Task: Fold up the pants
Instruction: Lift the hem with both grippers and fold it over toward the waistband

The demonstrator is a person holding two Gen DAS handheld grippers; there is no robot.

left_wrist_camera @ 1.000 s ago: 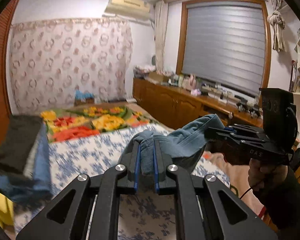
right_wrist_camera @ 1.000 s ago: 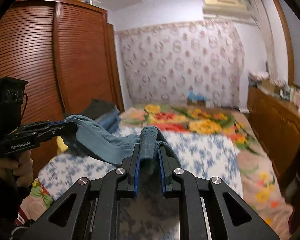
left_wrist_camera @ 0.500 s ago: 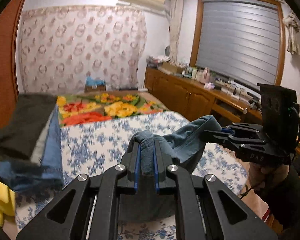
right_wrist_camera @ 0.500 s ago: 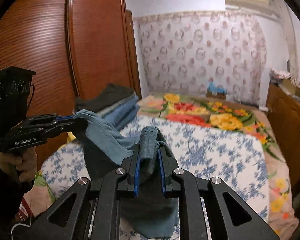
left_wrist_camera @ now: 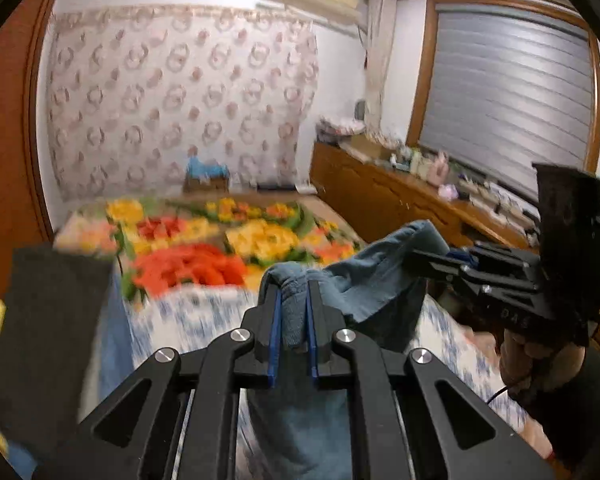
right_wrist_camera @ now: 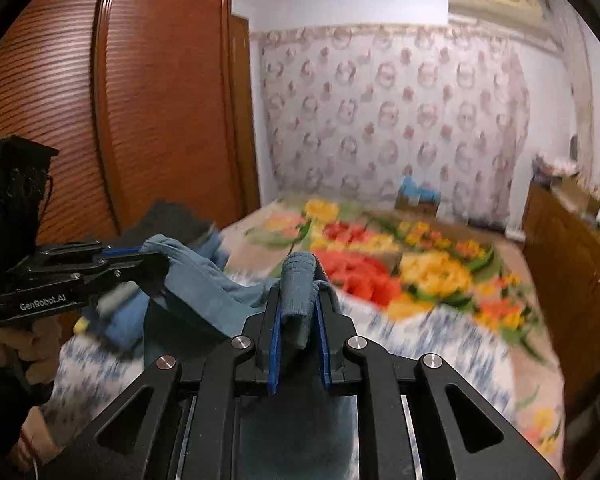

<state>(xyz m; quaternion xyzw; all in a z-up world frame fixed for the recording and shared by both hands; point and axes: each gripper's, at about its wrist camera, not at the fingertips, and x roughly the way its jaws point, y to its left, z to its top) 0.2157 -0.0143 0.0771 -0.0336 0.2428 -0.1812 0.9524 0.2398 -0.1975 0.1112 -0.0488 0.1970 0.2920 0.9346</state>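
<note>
Blue-grey pants hang in the air above the bed, held by both grippers at their top edge. My left gripper is shut on a bunched fold of the pants. My right gripper is shut on another fold of the pants. In the left wrist view the right gripper shows at the right, clamped on the cloth. In the right wrist view the left gripper shows at the left, clamped on the cloth. The cloth sags between them and its lower part hangs out of sight below the fingers.
The bed has a blue-flowered sheet and a bright flowered blanket at its far end. A stack of folded clothes lies on the left side. A wooden wardrobe stands left, a long wooden cabinet right.
Both grippers have risen with the pants, lifting the cloth higher off the bed. The view has tilted up and the bed is blurred by the motion.
</note>
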